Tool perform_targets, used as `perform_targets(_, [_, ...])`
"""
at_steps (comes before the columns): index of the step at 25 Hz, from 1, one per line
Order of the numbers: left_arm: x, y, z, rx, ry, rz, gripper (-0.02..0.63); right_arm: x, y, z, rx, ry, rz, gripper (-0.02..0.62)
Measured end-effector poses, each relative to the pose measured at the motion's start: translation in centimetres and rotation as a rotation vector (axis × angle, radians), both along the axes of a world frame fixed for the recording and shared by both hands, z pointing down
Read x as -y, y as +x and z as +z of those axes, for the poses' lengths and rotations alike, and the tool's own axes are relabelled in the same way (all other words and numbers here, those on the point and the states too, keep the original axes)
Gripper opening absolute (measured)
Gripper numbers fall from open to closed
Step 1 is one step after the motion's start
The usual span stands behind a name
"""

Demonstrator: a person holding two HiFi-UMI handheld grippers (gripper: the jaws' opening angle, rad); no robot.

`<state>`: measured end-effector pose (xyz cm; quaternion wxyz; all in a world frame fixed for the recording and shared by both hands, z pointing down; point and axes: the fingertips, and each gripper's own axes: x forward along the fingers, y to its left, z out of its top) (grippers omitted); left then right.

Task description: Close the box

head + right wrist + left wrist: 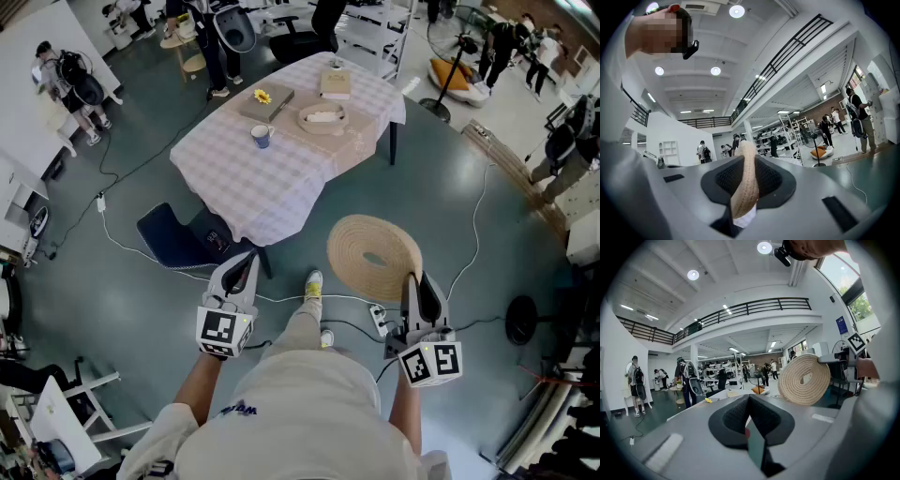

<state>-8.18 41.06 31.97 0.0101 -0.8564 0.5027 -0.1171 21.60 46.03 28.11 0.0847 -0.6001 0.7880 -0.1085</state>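
Jaws of the right gripper [413,281] pinch the rim of a round beige coiled-rope lid [359,236]. The left gripper [246,263] is closed and empty. A round woven box [322,118] sits open, well apart, on the checked-cloth table [253,178].

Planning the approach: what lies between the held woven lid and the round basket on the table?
Head view: only grey floor and checked tablecloth between lid and basket.
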Motion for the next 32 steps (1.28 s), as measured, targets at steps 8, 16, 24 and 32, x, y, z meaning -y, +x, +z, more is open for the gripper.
perform_targets(8, [0.1, 0.3, -0.4, -0.005, 0.005, 0.004, 0.002, 0.3, 0.3, 0.1, 0.040, -0.009, -0.004, 0.072])
perform_targets(16, [0.4, 0.2, 0.3, -0.019, -0.019, -0.008, 0.002, 1.0, 0.4, 0.4, 0.028, -0.024, -0.016, 0.074])
perform_targets(24, [0.6, 0.3, 0.8, -0.016, -0.029, -0.009, 0.002, 1.4, 0.0, 0.7, 0.031, -0.026, -0.040, 0.074])
perform_targets(32, [0.7, 1.1, 1.2, -0.004, -0.048, 0.003, 0.002, 1.6, 0.6, 1.7, 0.048, -0.058, -0.040, 0.075])
